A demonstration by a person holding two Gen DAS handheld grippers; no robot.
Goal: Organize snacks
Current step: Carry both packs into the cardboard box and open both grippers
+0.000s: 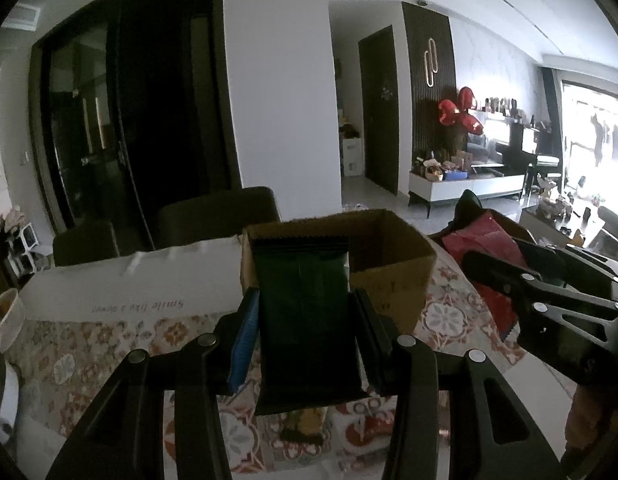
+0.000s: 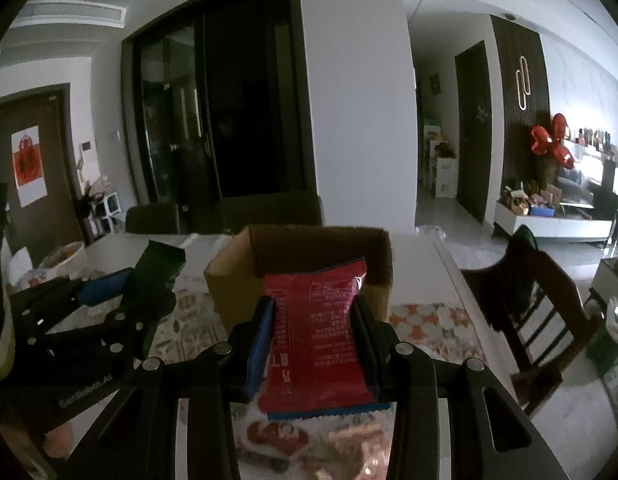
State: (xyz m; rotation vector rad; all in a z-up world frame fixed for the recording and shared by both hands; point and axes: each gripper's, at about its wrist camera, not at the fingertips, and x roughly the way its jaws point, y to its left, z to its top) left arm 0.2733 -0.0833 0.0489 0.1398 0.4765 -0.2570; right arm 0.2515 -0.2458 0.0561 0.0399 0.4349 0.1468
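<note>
Left gripper [image 1: 307, 330] clamped on green packet [image 1: 305, 320], held upright above patterned cloth [image 1: 89, 352], just short of open cardboard box [image 1: 393, 268]; right gripper [image 2: 315, 336] clamped on red packet [image 2: 315, 332], also raised before box, blue edge of second packet [image 2: 329, 414] showing beneath red one; both packets off table, not inside box; grippers stood side by side, near each other; dark chair [image 2: 533, 316] stood right of table

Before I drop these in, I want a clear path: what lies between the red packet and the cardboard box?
Nothing: in the right wrist view the red packet in the right claw overlaps the cardboard box directly.
</note>
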